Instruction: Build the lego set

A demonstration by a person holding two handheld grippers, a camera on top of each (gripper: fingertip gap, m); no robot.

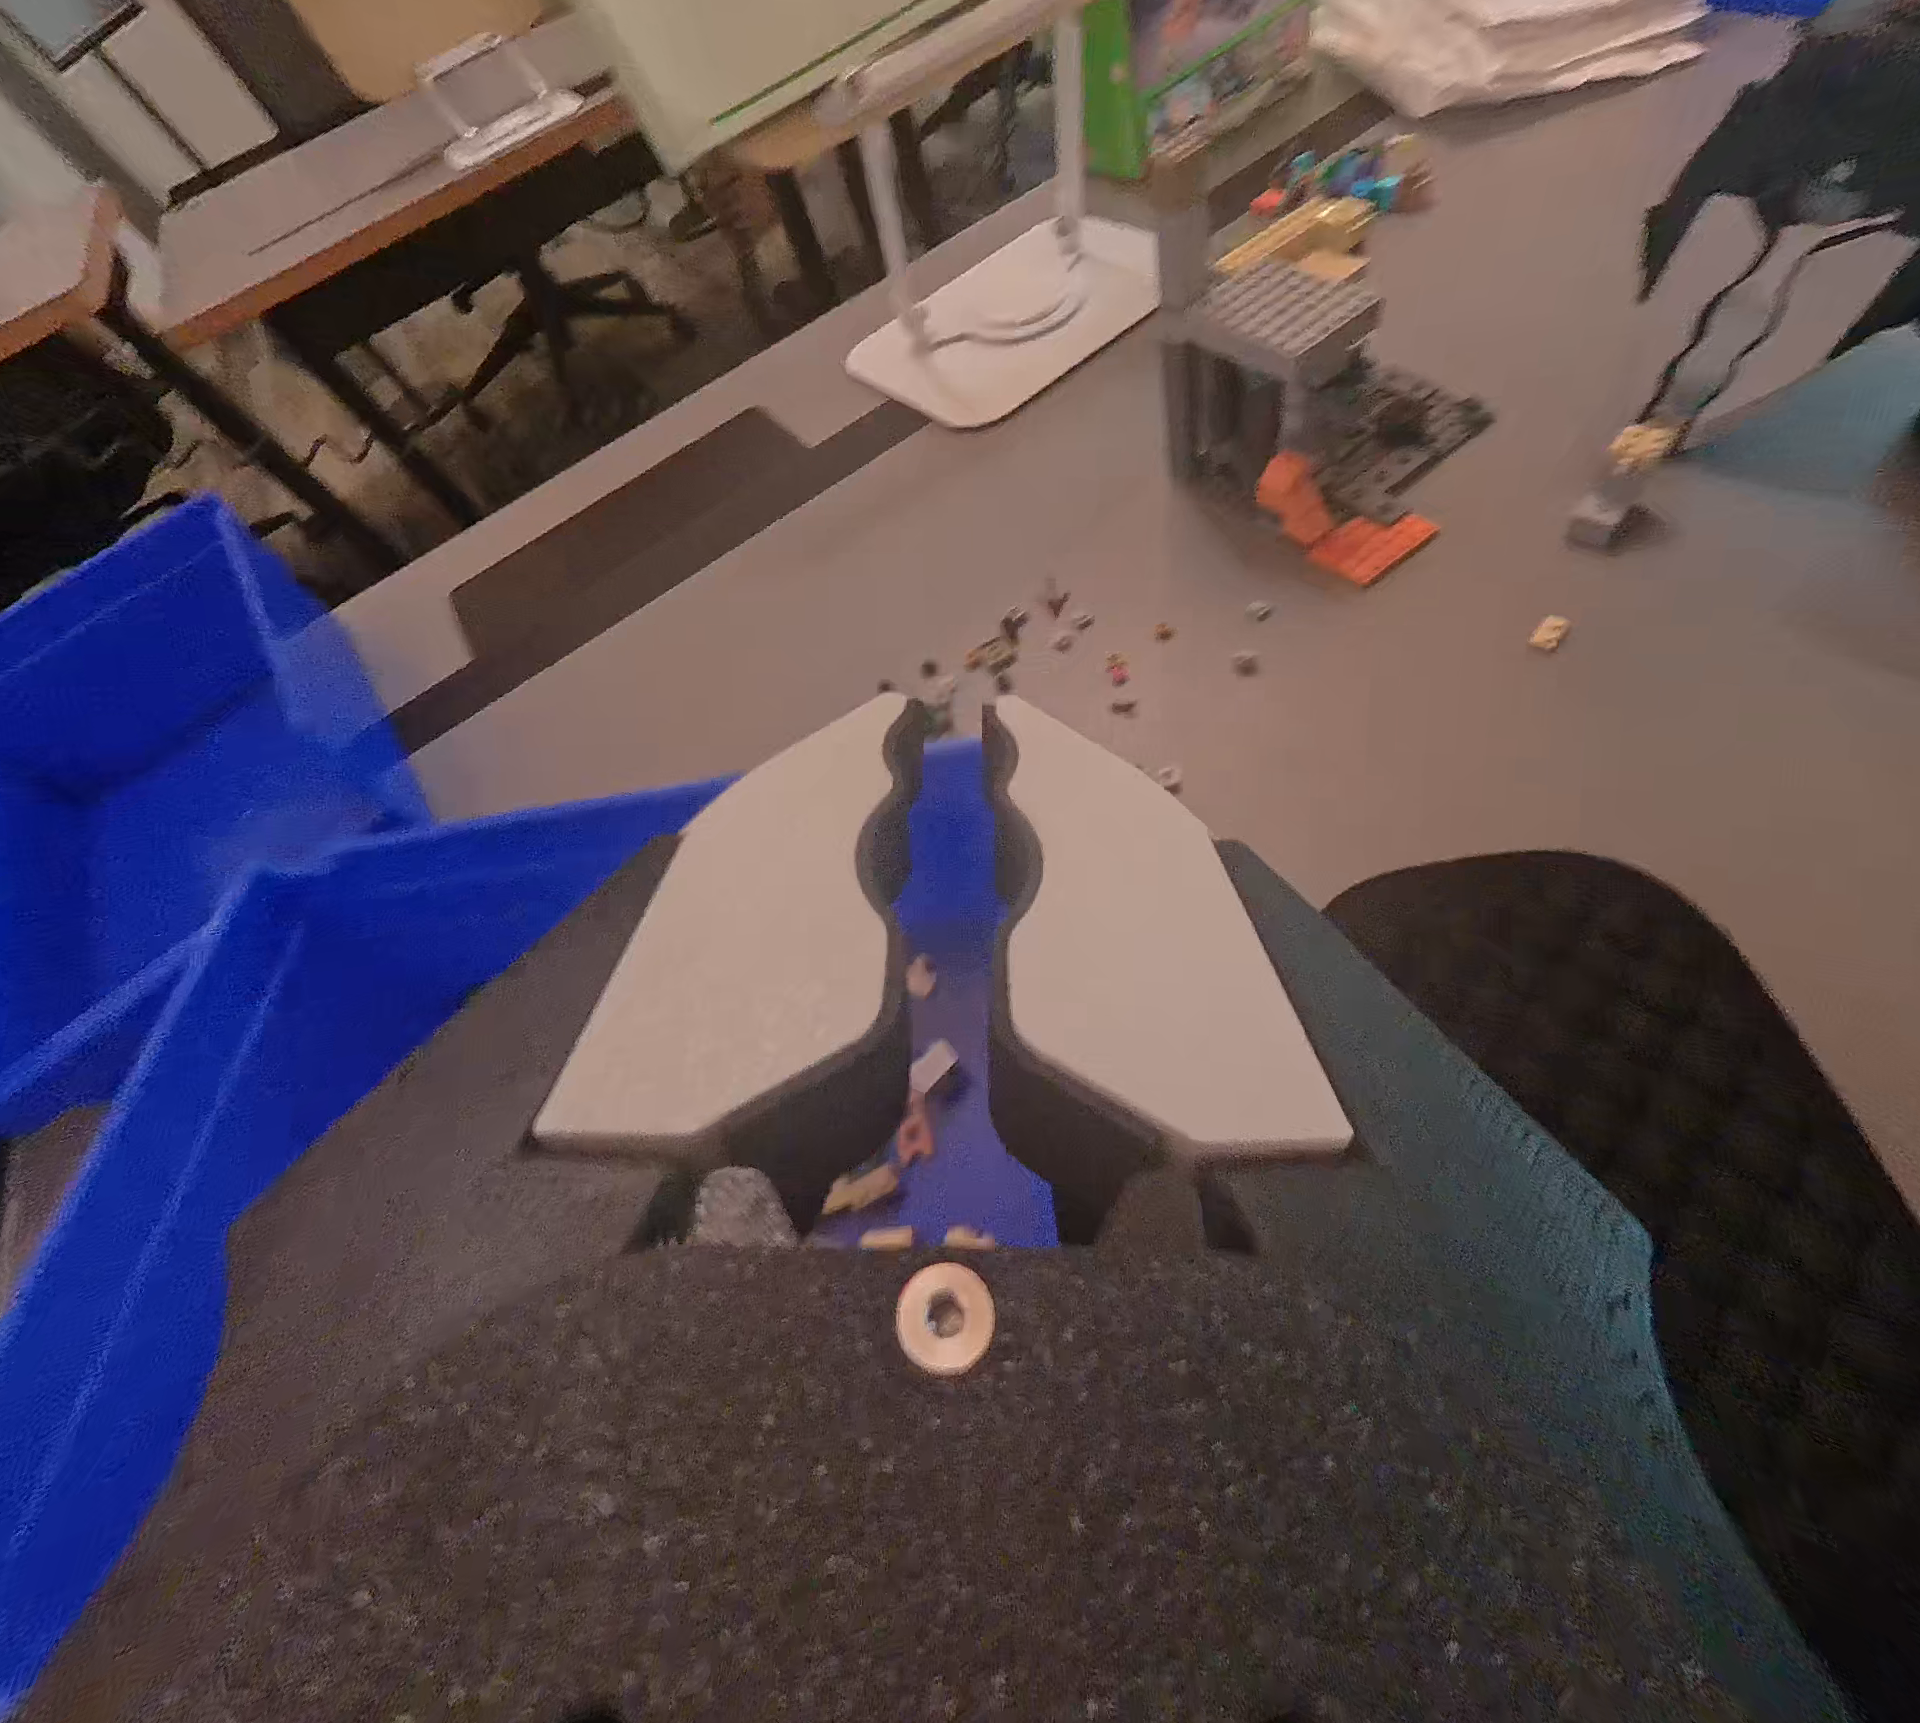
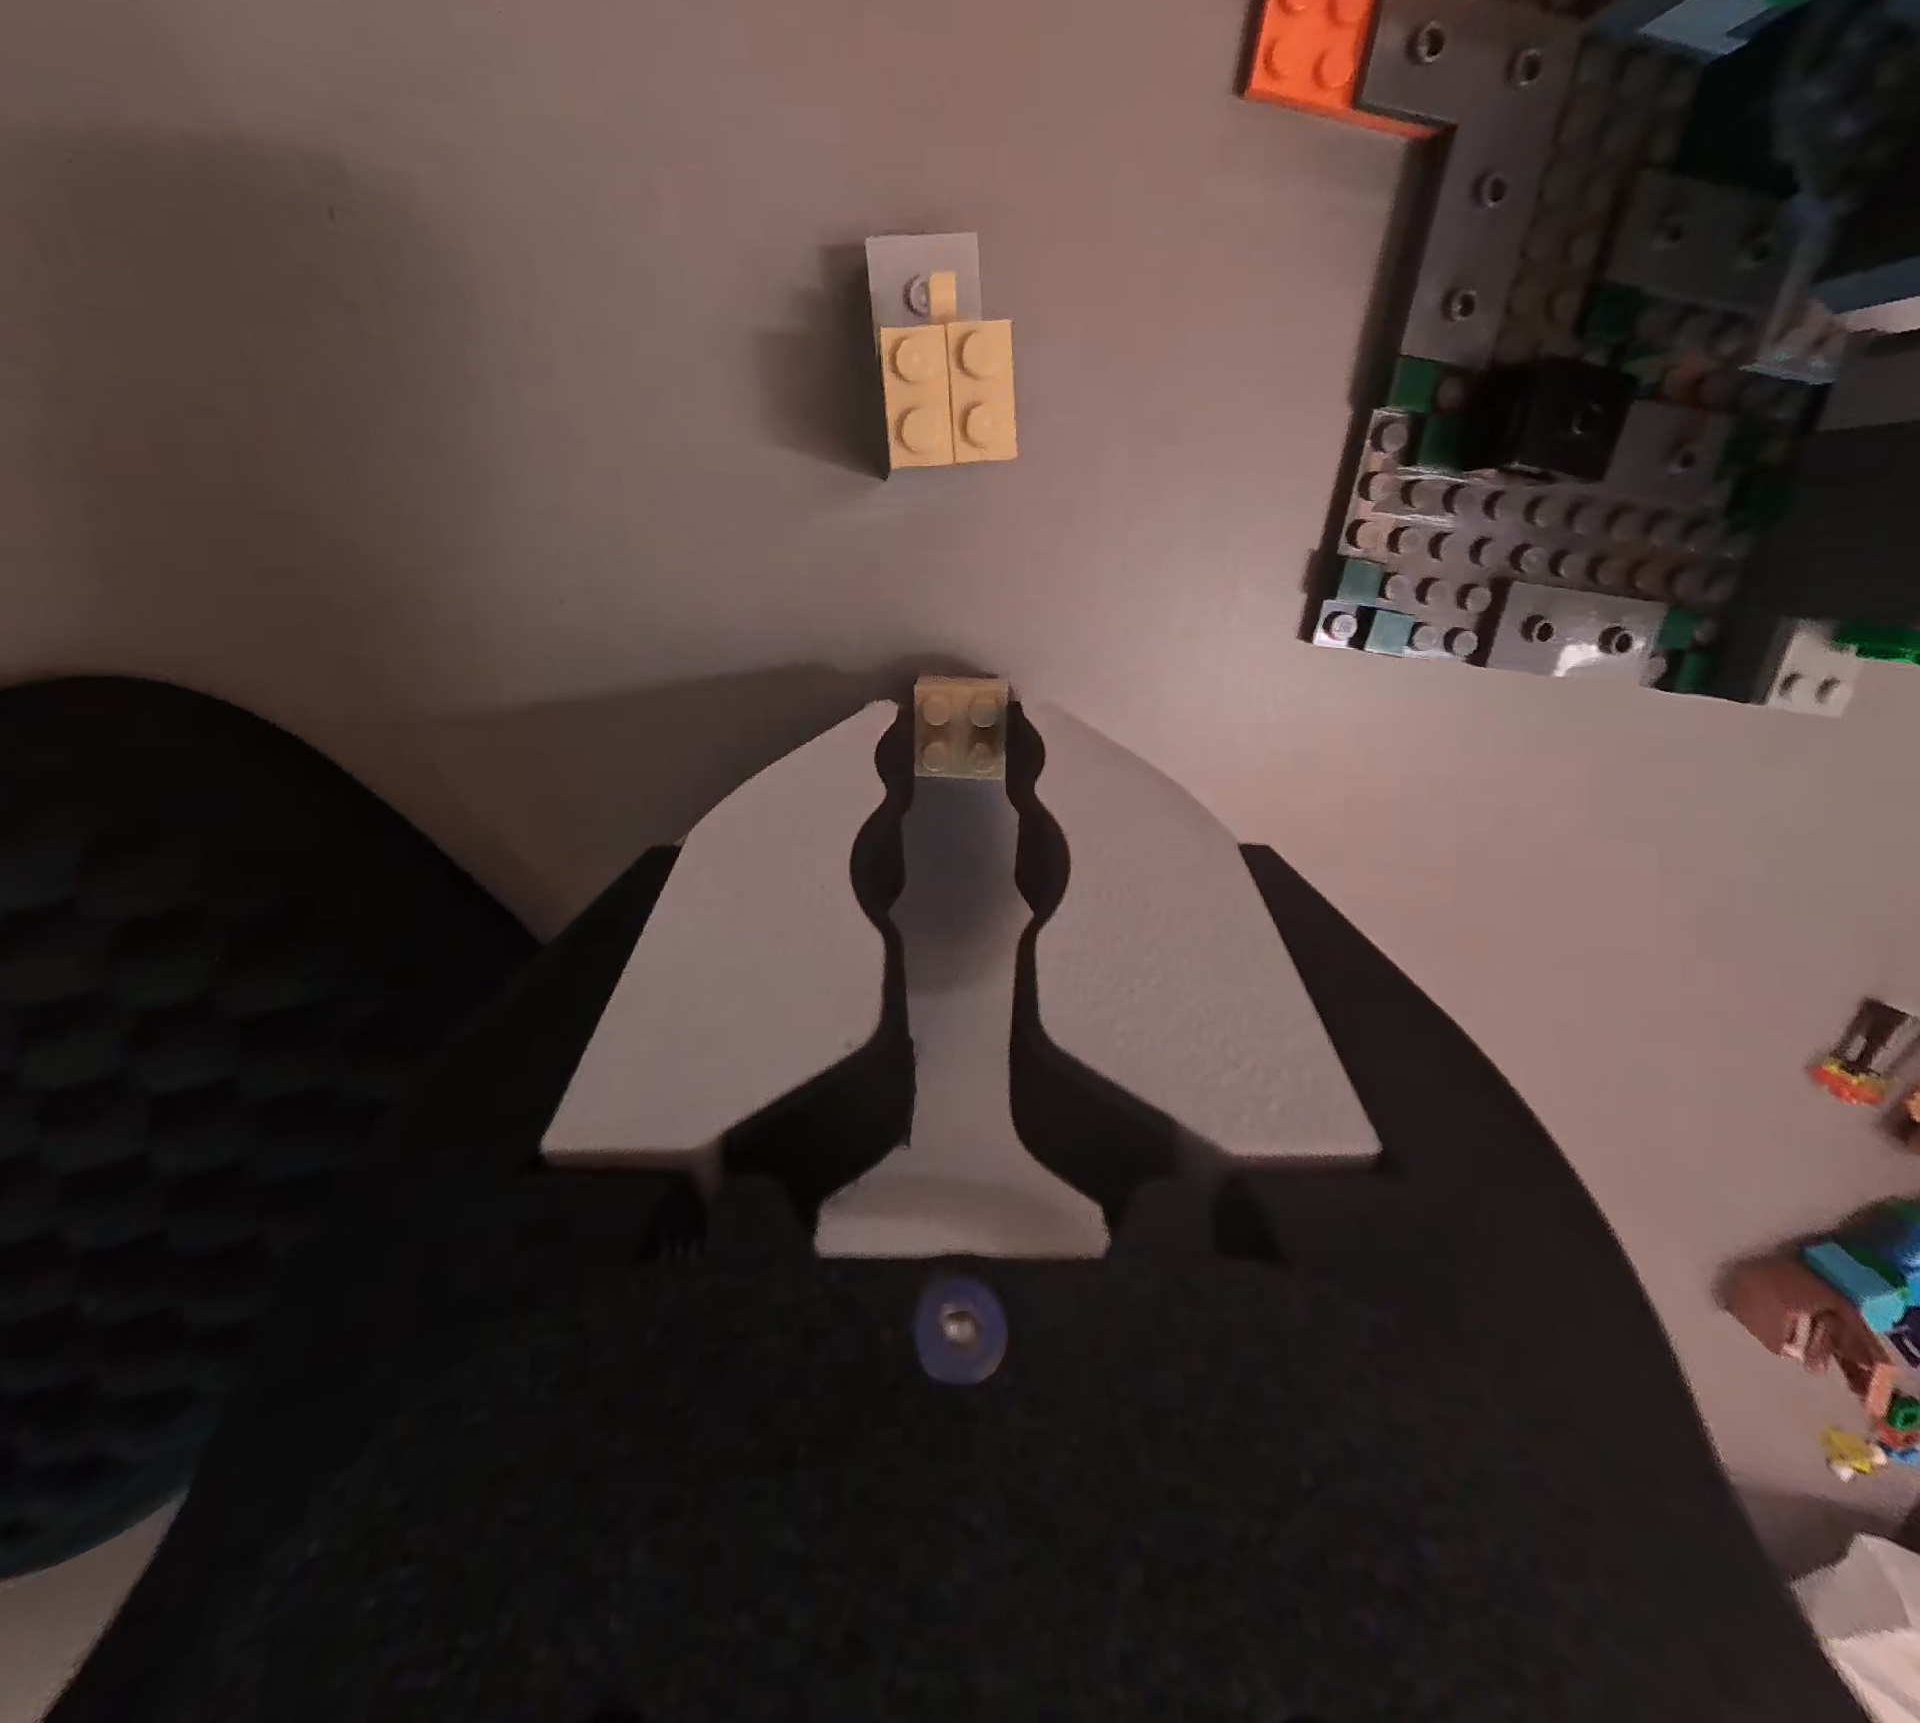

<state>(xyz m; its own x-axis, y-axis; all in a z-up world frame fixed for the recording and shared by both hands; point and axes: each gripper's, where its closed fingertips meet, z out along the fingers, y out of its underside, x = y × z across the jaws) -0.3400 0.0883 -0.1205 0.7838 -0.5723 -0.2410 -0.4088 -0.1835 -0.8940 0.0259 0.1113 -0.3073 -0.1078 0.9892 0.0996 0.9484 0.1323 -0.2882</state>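
Note:
My right gripper (image 2: 961, 723) is shut on a small tan four-stud brick (image 2: 961, 728), held at the fingertips above the grey table (image 2: 520, 219). Ahead of it stands a small grey piece topped with two tan bricks (image 2: 945, 390). The left wrist view shows this gripper far off (image 1: 1662, 416), with the tan brick (image 1: 1642, 442) just above a grey piece (image 1: 1605, 520). My left gripper (image 1: 954, 723) hovers over a blue bin (image 1: 208, 894). Its fingers stand a narrow gap apart with nothing between them. Small loose bricks (image 1: 925, 1102) lie in the bin below.
A grey, orange and green brick building (image 2: 1558, 323) stands at right, also seen in the left wrist view (image 1: 1309, 395). Tiny loose pieces (image 1: 1091, 645) are scattered on the table. A white stand base (image 1: 997, 323), folded white cloth (image 1: 1507, 11) and a table edge (image 1: 623, 447) lie beyond. The grippers' ends are close to 40 cm from one another.

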